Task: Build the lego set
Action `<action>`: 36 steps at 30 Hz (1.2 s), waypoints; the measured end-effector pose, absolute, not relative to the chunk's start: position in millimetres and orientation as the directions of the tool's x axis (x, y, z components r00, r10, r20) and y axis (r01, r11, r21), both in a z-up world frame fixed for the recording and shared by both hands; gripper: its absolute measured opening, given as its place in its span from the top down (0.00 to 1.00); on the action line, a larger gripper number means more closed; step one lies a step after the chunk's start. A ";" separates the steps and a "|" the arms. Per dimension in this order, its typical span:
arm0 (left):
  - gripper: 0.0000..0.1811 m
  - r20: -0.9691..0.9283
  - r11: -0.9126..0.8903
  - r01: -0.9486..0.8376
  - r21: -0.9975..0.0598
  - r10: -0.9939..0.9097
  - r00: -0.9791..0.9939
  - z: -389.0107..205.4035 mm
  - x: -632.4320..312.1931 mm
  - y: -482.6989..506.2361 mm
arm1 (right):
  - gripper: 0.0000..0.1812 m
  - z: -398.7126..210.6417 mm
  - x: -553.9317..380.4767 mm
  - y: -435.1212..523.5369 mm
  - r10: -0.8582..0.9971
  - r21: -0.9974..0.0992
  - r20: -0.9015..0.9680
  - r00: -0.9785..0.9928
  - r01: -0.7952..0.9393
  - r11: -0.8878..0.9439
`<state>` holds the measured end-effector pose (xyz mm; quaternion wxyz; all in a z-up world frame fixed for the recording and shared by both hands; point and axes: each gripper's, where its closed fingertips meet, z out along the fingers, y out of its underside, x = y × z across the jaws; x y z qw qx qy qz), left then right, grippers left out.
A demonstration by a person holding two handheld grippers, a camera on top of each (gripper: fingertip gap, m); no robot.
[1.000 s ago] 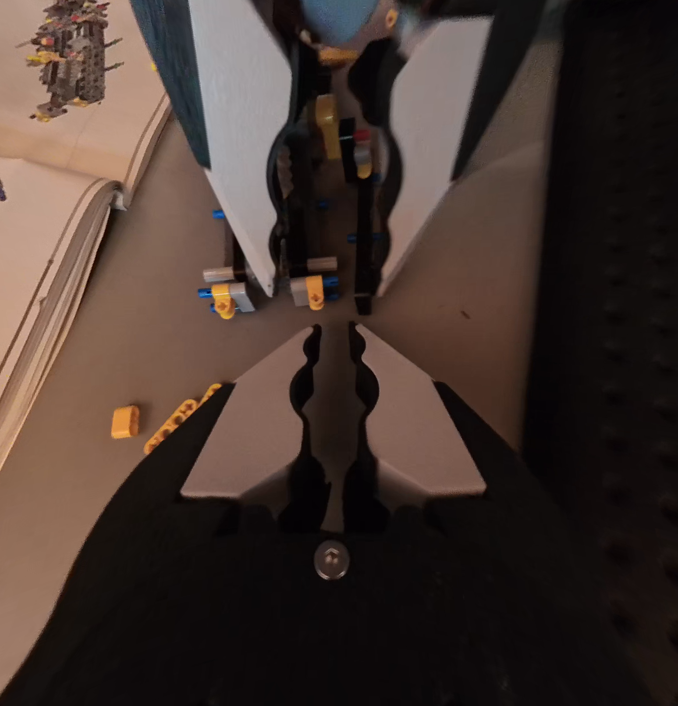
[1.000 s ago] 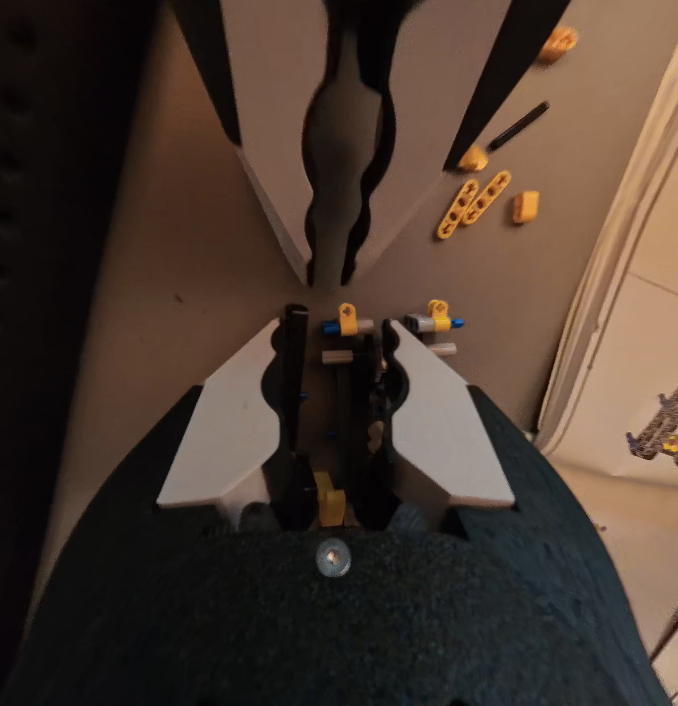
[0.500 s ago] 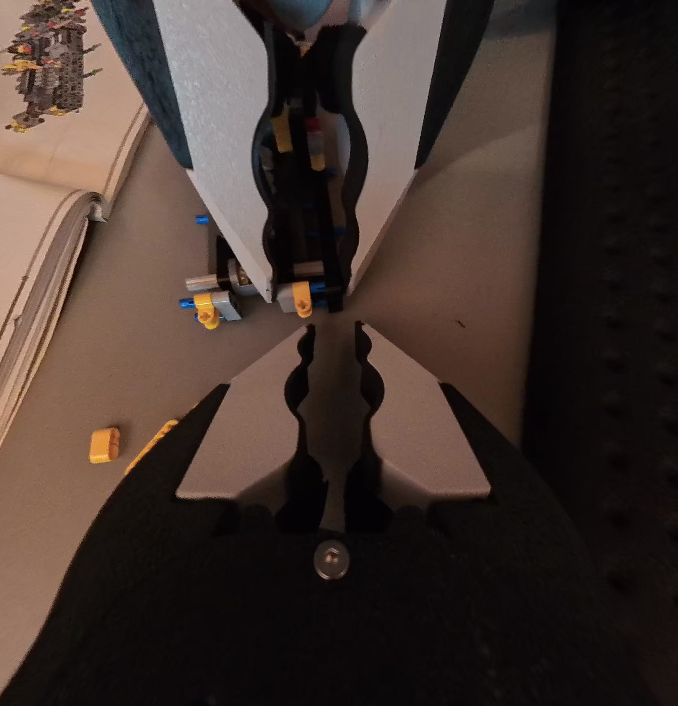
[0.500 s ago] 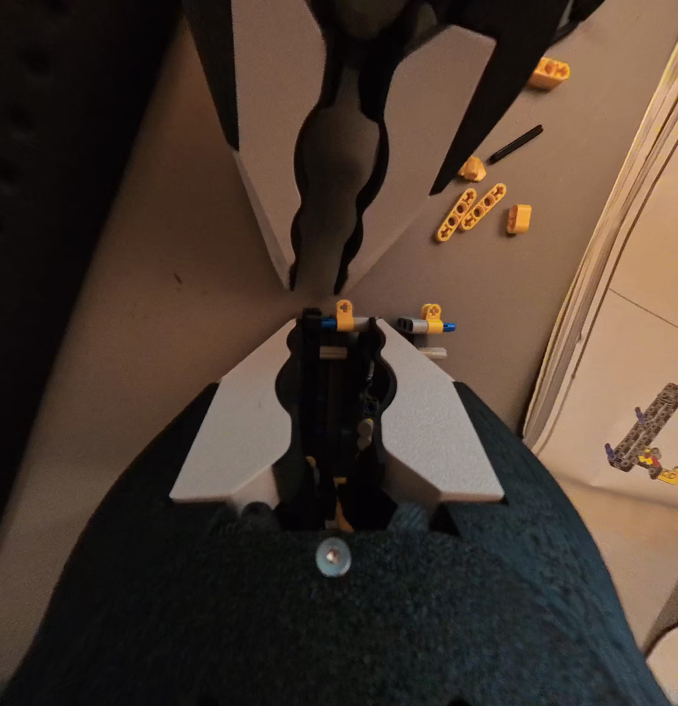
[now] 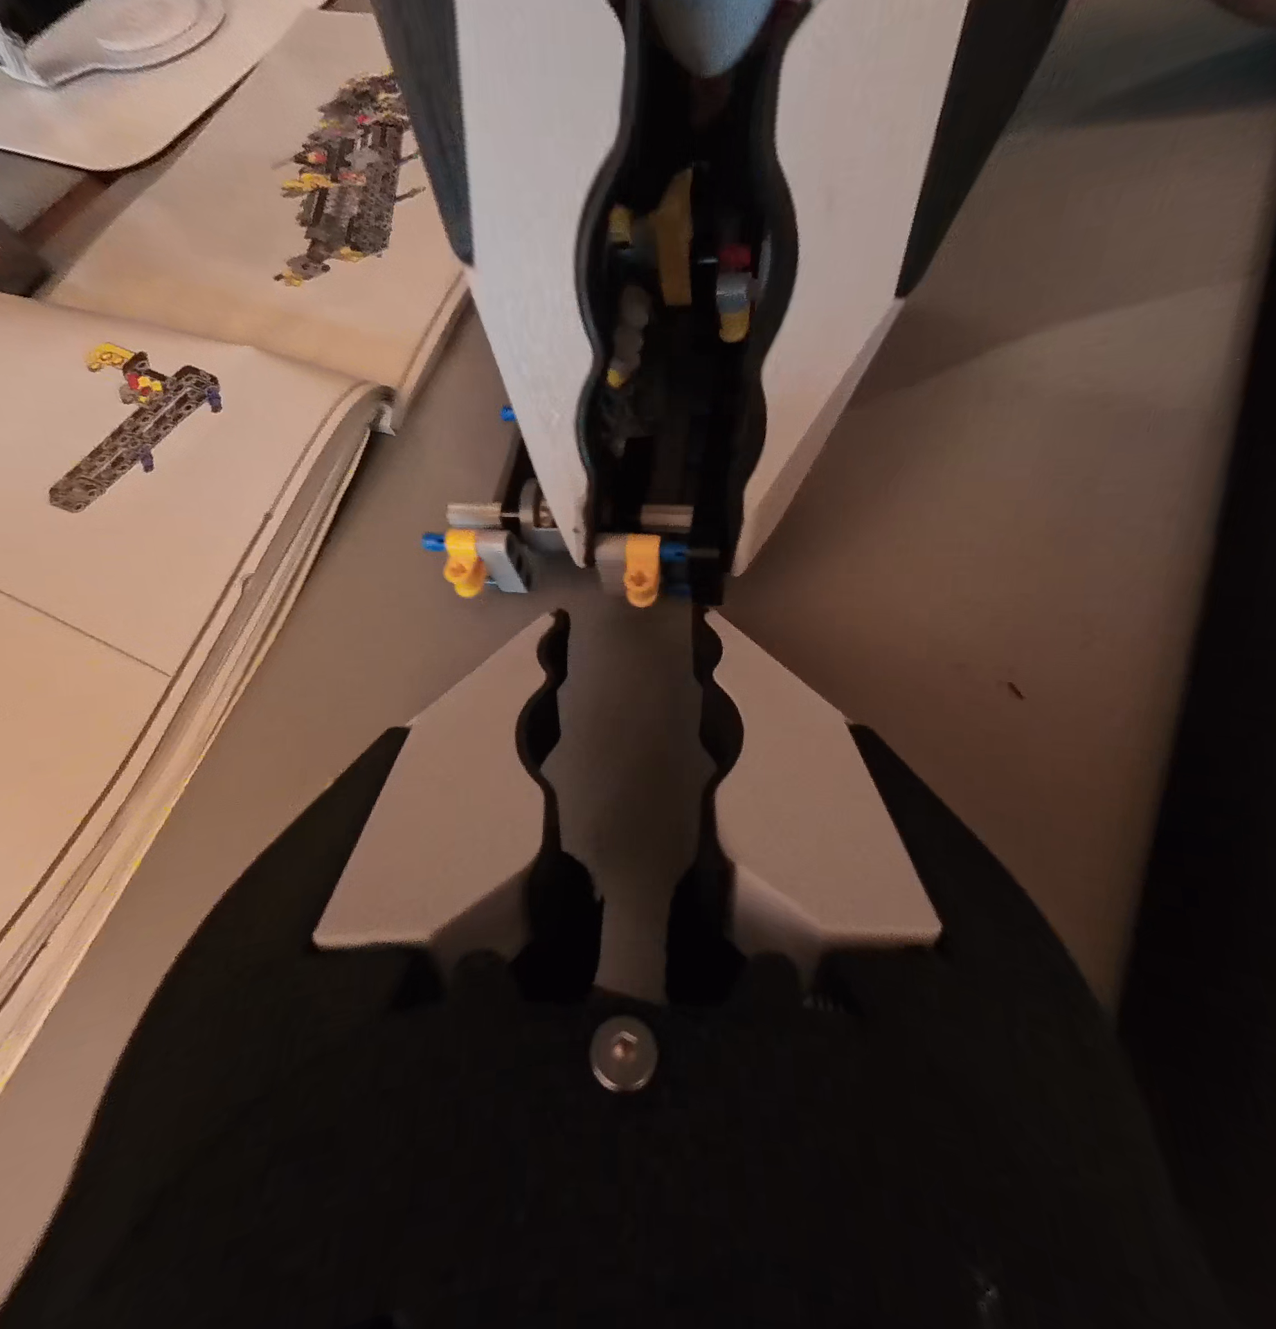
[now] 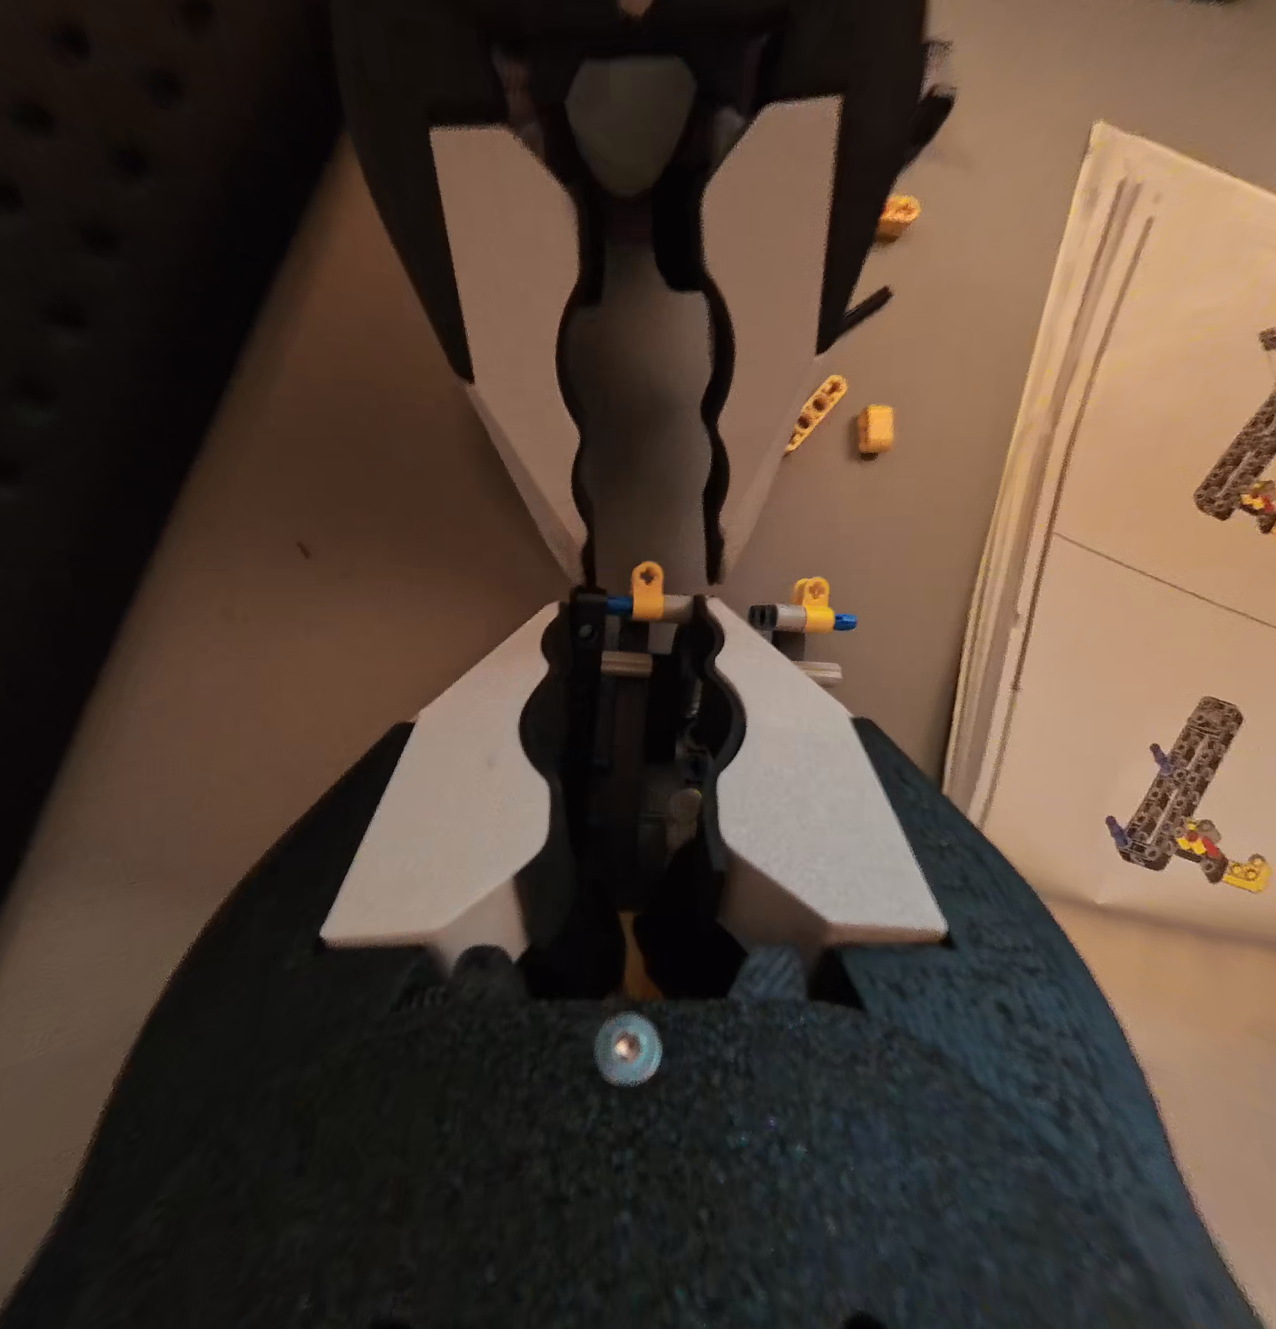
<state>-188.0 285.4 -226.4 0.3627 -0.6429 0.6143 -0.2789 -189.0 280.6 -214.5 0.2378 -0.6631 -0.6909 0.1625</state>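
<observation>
Between the two tool tips, low over the tan desk [image 5: 980,503], sits the lego assembly [image 6: 631,719], a long black beam frame with grey, blue and yellow parts. No box or tray shows in either view; the loose pieces lie bare on the desk.

The right hand-held gripper [image 6: 638,618] is clamped on the lego assembly, its white fingers [image 6: 800,791] pressing the black beams from both sides, with the frame running back down the gap toward the tool body. A yellow connector [image 6: 648,579] on a grey and blue pin sticks out just past the fingertips. A second yellow connector [image 6: 811,608], on another grey and blue pin, stands out to the right of the fingers.

The left hand-held gripper [image 5: 631,618] points straight at the right one, tip nearly to tip. Its jaws stand apart with only desk showing between them, and it holds nothing; its tips sit just short of the frame's end.

An open instruction booklet [image 5: 117,575] lies beside the tools, its pages showing printed build pictures. Near it rest a small yellow block [image 6: 876,429] and a yellow holed beam [image 6: 1034,410], partly hidden by the left tool. A dark studded panel [image 6: 81,288] borders the desk on the far side from the booklet.
</observation>
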 end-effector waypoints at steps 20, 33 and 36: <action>0.76 0.137 -0.131 0.092 -0.987 -0.989 0.060 -101.6 -150.1 295.5 | 0.82 -93.7 -160.8 301.5 0.986 -0.938 -0.074 0.149 0.326 -0.120; 0.77 0.221 -0.230 0.213 -0.949 -0.973 -0.066 -80.8 -136.3 290.6 | 0.83 -76.1 -151.5 295.7 0.990 -0.962 -0.069 0.119 0.256 -0.098; 0.78 0.172 -0.176 0.224 -0.958 -0.984 -0.039 -81.0 -135.1 289.2 | 0.82 -76.8 -150.1 295.1 0.991 -0.961 -0.079 0.113 0.256 -0.106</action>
